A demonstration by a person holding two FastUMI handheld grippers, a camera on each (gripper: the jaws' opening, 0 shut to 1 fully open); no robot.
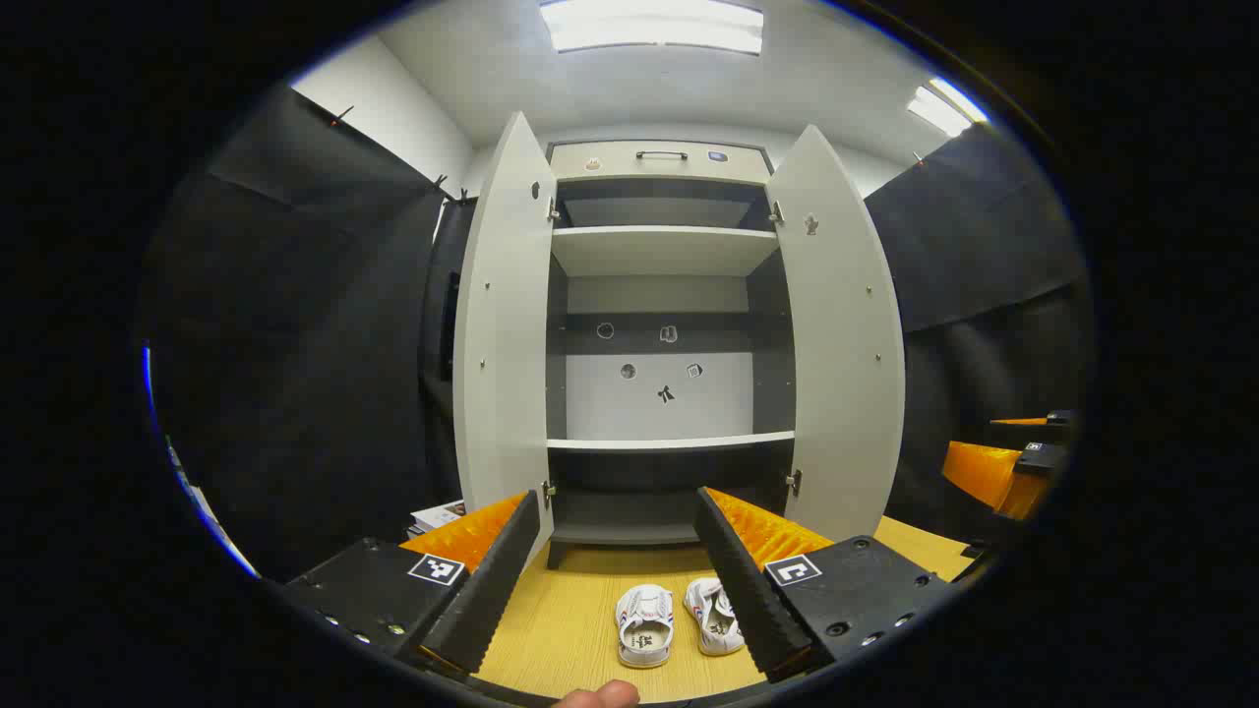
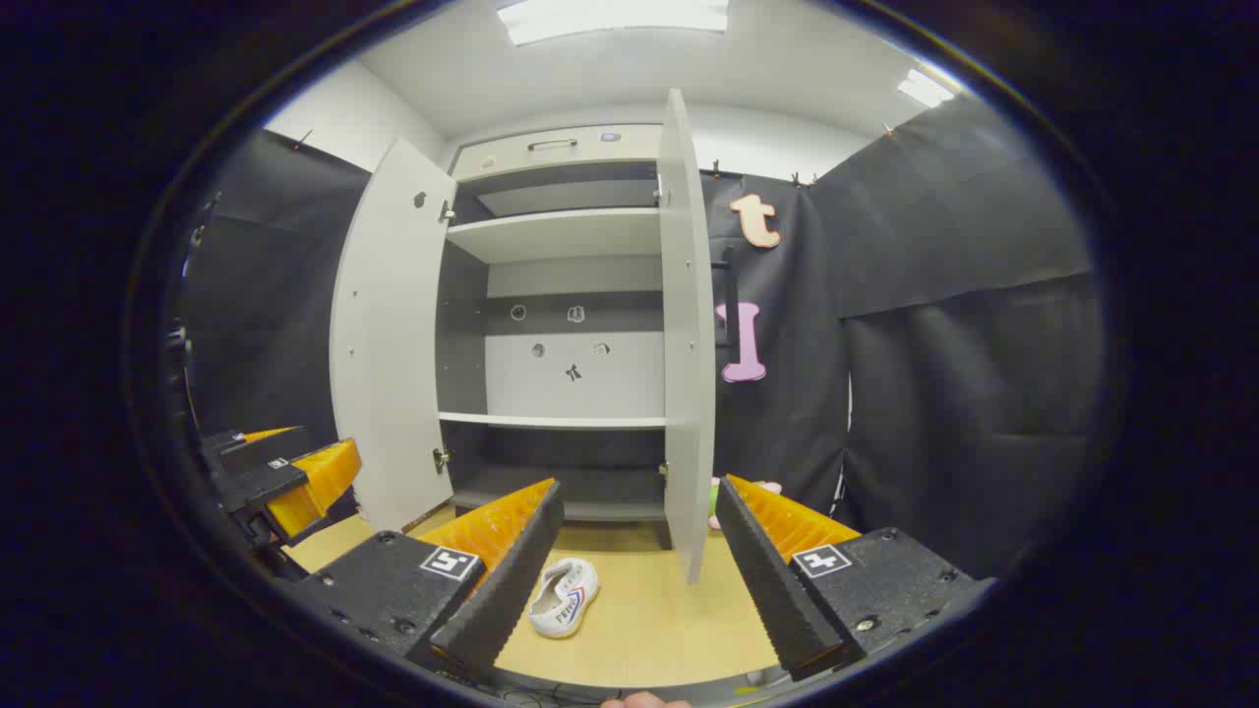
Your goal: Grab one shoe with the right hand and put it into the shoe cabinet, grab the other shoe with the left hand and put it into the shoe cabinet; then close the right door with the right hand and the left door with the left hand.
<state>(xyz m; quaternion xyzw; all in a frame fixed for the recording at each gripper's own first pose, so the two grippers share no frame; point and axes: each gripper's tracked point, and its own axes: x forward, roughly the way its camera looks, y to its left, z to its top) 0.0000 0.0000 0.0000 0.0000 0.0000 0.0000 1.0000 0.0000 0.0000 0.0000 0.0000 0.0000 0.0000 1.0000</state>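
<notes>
both jaws spread wide, gripping nothing: left gripper (image 1: 618, 575), right gripper (image 2: 637, 575). ahead, shoe cabinet (image 1: 661, 251) with left door (image 1: 504, 334) and right door (image 1: 844, 334) swung open, shelves bare. on the table (image 1: 551, 629), two shoes side by side (small, white): left shoe (image 1: 644, 623), right shoe (image 1: 712, 615). likely light, soft-sided; best pinched across the heel collar. lettering on one side, too small to read.

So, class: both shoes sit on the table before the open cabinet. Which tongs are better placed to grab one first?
Left. Its open tongs frame both shoes directly. The right tongs, also open, have one shoe off beside a finger.
</notes>
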